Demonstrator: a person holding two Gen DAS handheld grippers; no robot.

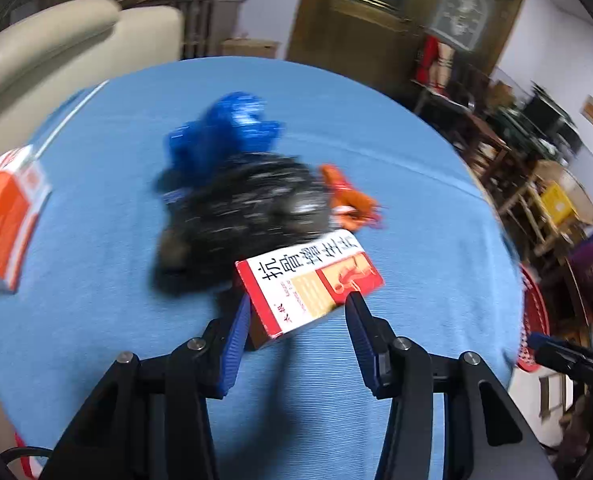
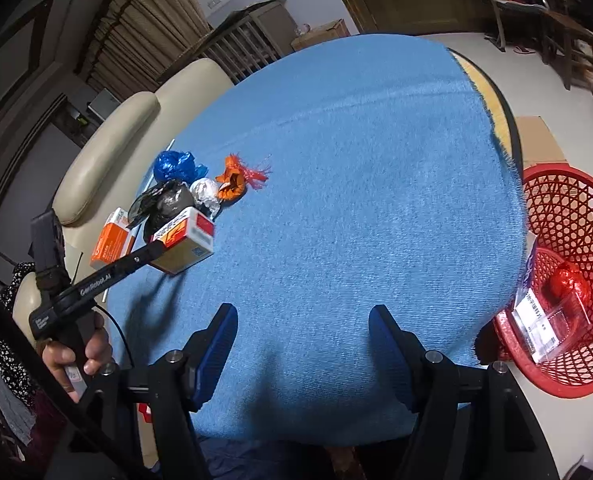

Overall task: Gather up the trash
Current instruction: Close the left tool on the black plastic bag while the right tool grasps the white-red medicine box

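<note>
Left wrist view: left gripper [image 1: 298, 304] pinching a red-and-white carton [image 1: 310, 280] across its width, blue pads against both long sides, carton tilted above the blue tablecloth [image 1: 376, 380]. Behind it, smeared by motion blur, a black crumpled bag [image 1: 236, 216], a blue crumpled bag [image 1: 220, 136] and an orange wrapper [image 1: 350, 200]; outlines soft, contact between them hard to judge. Near end of the carton hidden between the fingers. At the left edge an orange box [image 1: 4, 216], cut off by the frame. At the right edge a red basket [image 1: 534, 320], only a sliver showing past the table rim, partly covered by a dark gripper body.

Right wrist view: right gripper [image 2: 302, 320] spread and holding nothing, hovering over bare tablecloth [image 2: 356, 200]. Far left, a hand [image 2: 80, 350] around the left gripper's handle, its fingers closed on the carton [image 2: 186, 240]; fingertips hidden behind the box. Beyond, sharper here: the blue bag [image 2: 176, 164], the black bag [image 2: 168, 200], a foil ball [image 2: 206, 194] and the orange wrapper [image 2: 236, 178], bunched close together. Orange box [image 2: 110, 240] partly hidden behind the gripper arm. On the floor to the right, the red basket [image 2: 576, 220] holding a red foil ball [image 2: 568, 286] and a clear packet [image 2: 544, 320], its near rim cut off by the table edge.
</note>
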